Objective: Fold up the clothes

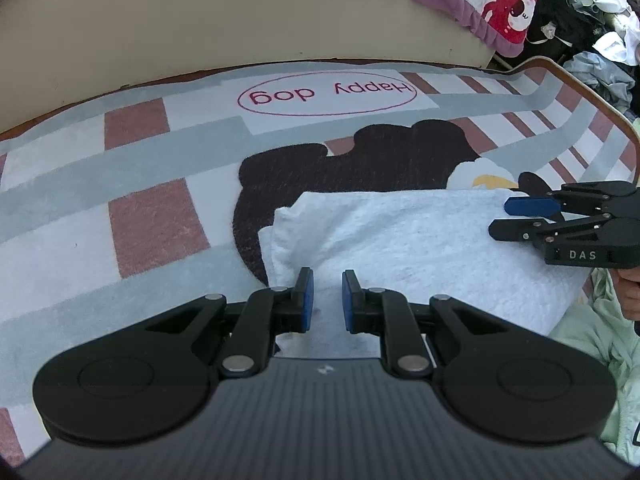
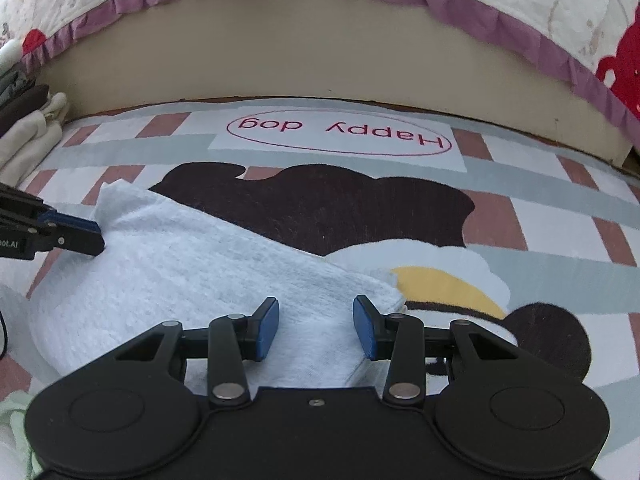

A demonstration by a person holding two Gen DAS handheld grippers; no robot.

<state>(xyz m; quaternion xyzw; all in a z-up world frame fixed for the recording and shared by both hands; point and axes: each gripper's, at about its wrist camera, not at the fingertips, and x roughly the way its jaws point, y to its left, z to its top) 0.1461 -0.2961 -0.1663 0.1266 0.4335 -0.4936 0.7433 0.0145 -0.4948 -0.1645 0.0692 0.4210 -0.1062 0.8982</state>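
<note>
A white folded garment (image 1: pixel 408 248) lies on the patterned rug (image 1: pixel 140 184); it also shows in the right wrist view (image 2: pixel 192 280). My left gripper (image 1: pixel 327 300) is open and empty, its fingers just above the garment's near left part. My right gripper (image 2: pixel 316 330) is open and empty over the garment's right end. In the left wrist view the right gripper (image 1: pixel 502 218) reaches in from the right above the cloth. In the right wrist view the left gripper (image 2: pixel 98 236) comes in from the left at the garment's far end.
The "Happy dog" rug (image 2: pixel 340 136) lies against a beige bed base (image 2: pixel 280 60) with a purple-frilled cover (image 2: pixel 520 24). A pile of clothes (image 1: pixel 592 28) lies at far right. A pale green garment (image 1: pixel 592 348) lies near right. Folded cream and dark clothes (image 2: pixel 28 132) are stacked at left.
</note>
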